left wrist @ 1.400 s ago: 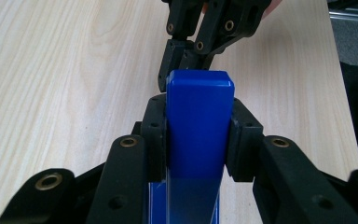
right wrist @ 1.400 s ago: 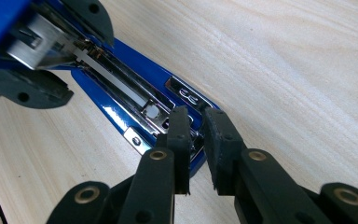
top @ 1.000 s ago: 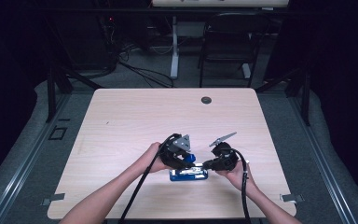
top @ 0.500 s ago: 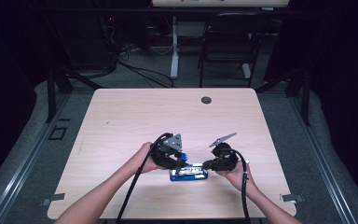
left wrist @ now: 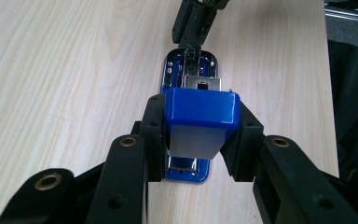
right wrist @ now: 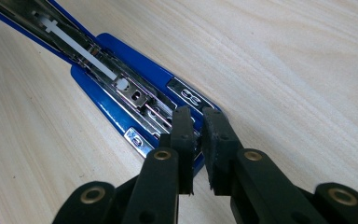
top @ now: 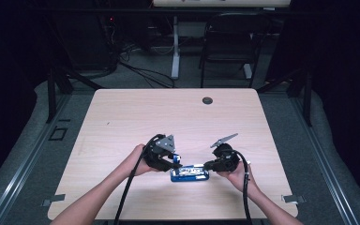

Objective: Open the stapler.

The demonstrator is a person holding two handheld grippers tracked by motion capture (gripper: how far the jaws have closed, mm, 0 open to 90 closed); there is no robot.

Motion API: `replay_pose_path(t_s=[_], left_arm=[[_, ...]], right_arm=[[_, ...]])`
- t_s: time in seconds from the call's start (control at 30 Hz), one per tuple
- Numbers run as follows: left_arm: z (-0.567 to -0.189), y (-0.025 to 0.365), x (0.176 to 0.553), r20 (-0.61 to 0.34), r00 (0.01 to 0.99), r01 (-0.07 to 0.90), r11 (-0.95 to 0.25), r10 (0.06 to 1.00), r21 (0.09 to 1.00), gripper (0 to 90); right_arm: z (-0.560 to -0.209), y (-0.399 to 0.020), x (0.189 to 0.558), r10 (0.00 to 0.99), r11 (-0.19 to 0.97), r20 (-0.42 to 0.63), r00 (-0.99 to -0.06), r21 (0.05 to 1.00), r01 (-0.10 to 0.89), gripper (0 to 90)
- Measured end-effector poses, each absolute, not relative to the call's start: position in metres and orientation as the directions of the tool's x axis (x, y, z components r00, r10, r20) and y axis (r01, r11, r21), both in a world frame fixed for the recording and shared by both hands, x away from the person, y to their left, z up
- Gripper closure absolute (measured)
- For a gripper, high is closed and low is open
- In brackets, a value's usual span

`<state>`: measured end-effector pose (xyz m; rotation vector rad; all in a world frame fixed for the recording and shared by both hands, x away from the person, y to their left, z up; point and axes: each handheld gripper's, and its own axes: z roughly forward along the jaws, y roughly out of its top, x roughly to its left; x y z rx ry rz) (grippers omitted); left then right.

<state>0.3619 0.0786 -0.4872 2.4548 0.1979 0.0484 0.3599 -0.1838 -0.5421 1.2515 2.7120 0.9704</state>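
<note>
A blue stapler (top: pixel 190 174) lies near the table's front edge, swung open. Its base (left wrist: pixel 171 70) rests flat on the wood, and the chrome staple channel (right wrist: pixel 98 60) is exposed. My left gripper (left wrist: pixel 200 135) is shut on the blue top cover (left wrist: pixel 200 109), holding it tilted up above the rear of the base. In the high view the left gripper (top: pixel 175 164) is at the stapler's left end. My right gripper (right wrist: pixel 198 135) is at the front end, its jaws pinched on the tip of the metal channel with only a narrow gap. The right gripper (top: pixel 208 165) faces the left one.
The pale wooden table (top: pixel 122 122) has a round black grommet (top: pixel 207 100) near its far edge. A dark chair (top: pixel 229 37) and cables stand on the floor beyond. The front edge lies close behind both hands.
My left gripper has shifted slightly left with the blue cover in its jaws. The right gripper has stayed at the stapler's front end.
</note>
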Motion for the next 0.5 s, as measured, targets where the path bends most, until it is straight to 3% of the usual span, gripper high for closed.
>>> replay_pose_path(t_s=[0.5], left_arm=[[-0.496, 0.108, 0.362, -0.071, 0.978, 0.2, -0.77, 0.198, 0.606, 65.3]], right_arm=[[-0.542, -0.183, 0.36, 0.692, 0.488, 0.244, -0.679, 0.534, 0.69, 84.0]])
